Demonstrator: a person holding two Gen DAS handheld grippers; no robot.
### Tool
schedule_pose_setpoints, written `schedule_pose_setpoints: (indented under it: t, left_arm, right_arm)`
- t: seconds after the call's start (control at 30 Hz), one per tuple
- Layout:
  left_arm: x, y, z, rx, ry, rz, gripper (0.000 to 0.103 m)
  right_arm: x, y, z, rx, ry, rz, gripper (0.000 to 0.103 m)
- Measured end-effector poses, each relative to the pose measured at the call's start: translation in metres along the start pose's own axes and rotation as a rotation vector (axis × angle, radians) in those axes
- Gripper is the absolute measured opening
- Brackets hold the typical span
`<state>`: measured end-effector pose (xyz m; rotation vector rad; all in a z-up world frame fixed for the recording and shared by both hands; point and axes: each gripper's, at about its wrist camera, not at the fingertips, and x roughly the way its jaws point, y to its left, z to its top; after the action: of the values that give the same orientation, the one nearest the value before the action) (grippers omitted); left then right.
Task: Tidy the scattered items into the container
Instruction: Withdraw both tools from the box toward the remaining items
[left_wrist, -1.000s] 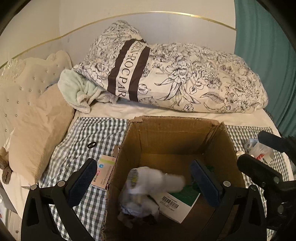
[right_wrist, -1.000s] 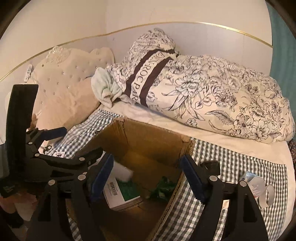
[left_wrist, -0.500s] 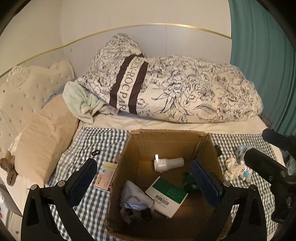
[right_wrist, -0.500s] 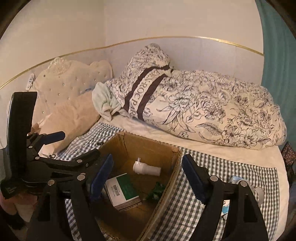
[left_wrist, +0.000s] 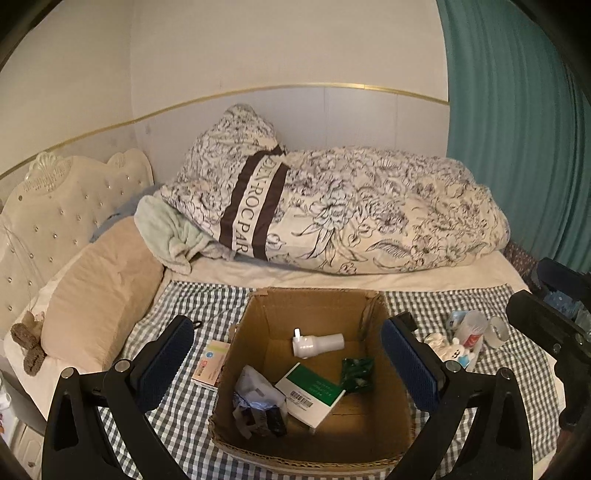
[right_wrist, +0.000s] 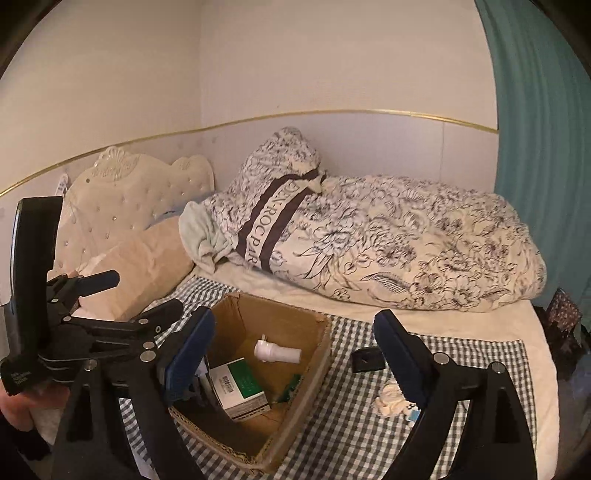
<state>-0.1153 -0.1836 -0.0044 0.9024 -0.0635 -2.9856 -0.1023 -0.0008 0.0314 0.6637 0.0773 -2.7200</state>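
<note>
Your left gripper (left_wrist: 288, 363) and right gripper (right_wrist: 295, 354) both gape wide, empty above the cardboard box (left_wrist: 314, 454); the right's jaws have just been opening.

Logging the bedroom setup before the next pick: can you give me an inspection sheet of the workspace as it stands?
Surface: checked cloth spread over the bed.
Job's things: cardboard box open, holding a white tube, a green-and-white carton, a green packet and a crumpled wrapper.
Clutter: small pink-and-white box left of the box; crumpled white cloth, plastic cups and black item to its right.
Grippers: left gripper open, empty; right gripper open, empty, jaws just widened.
Cables: nothing seen.
Surroundings: floral duvet, beige pillow, tufted headboard, teal curtain.
</note>
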Motion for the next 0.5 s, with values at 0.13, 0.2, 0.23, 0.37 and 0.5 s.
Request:
schedule_pose_setpoints:
  t: [0.13, 0.2, 0.23, 0.37, 0.5]
  left_arm:
    - [-0.018, -0.009, 0.002, 0.003, -0.03, 0.001, 0.103]
    - [-0.027, -0.013, 0.001, 0.003, -0.042, -0.002, 0.103]
    - [-0.032, -0.016, 0.001, 0.003, -0.049, -0.005, 0.103]
    - [-0.045, -0.027, 0.0, 0.005, -0.067, -0.014, 0.103]
    - [-0.058, -0.04, -0.002, 0.008, -0.087, -0.025, 0.103]
  right_arm:
    - [-0.024, -0.008, 0.002, 0.01, -0.036, -0.023, 0.093]
    - [-0.035, -0.012, 0.001, 0.013, -0.049, -0.035, 0.094]
    - [-0.041, -0.015, 0.001, 0.015, -0.056, -0.045, 0.095]
    - [-0.061, -0.025, -0.003, 0.02, -0.074, -0.084, 0.101]
    - [-0.08, -0.035, -0.007, 0.027, -0.089, -0.115, 0.103]
